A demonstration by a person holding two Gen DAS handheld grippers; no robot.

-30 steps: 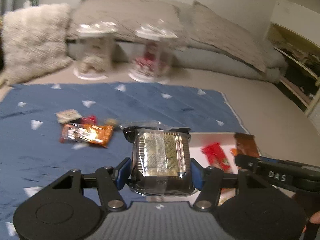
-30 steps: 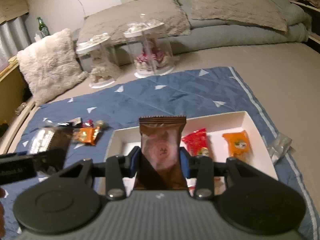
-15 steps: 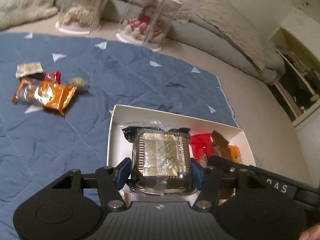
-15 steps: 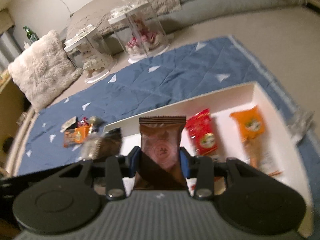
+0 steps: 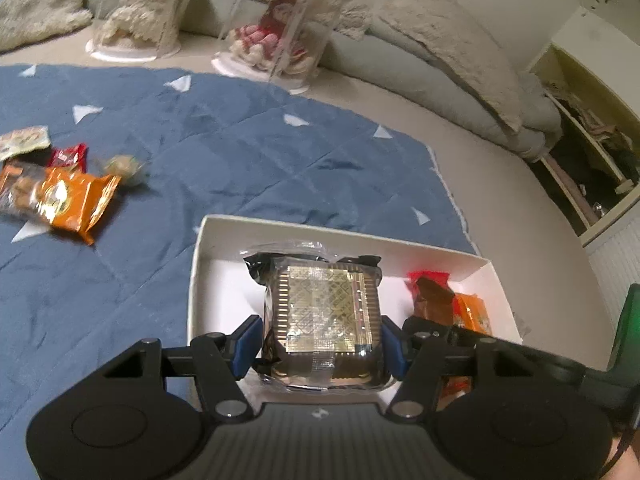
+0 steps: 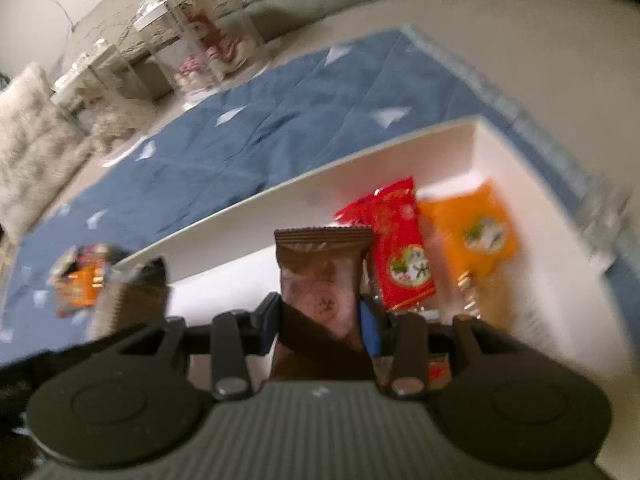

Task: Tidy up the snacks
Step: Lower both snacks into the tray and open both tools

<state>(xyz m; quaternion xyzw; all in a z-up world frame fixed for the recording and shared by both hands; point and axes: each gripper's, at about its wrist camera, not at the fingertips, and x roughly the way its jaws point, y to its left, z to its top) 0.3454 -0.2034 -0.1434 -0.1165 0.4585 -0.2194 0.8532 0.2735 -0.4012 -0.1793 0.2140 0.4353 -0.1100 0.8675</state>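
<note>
My left gripper point(image 5: 322, 338) is shut on a clear-wrapped square pastry with a gold top point(image 5: 325, 312), held low over the left part of the white box point(image 5: 304, 229). My right gripper point(image 6: 319, 318) is shut on a brown snack packet point(image 6: 322, 276), held over the middle of the white box point(image 6: 486, 148). A red packet point(image 6: 398, 240) and an orange packet point(image 6: 478, 228) lie in the box to the right of it. The right gripper and its brown packet point(image 5: 434, 300) show at the right in the left wrist view. The pastry point(image 6: 132, 296) shows blurred at the left in the right wrist view.
The box sits on a blue quilted mat point(image 5: 240, 152). An orange snack bag point(image 5: 60, 200), a small red packet point(image 5: 68, 156) and a wrapped candy point(image 5: 122, 166) lie on the mat to the left. Two clear display cases point(image 5: 276, 36) and cushions stand behind.
Both grippers have moved forward and down over the white box with their snacks still held. The view has tilted downward and the box now fills the area under both grippers.
</note>
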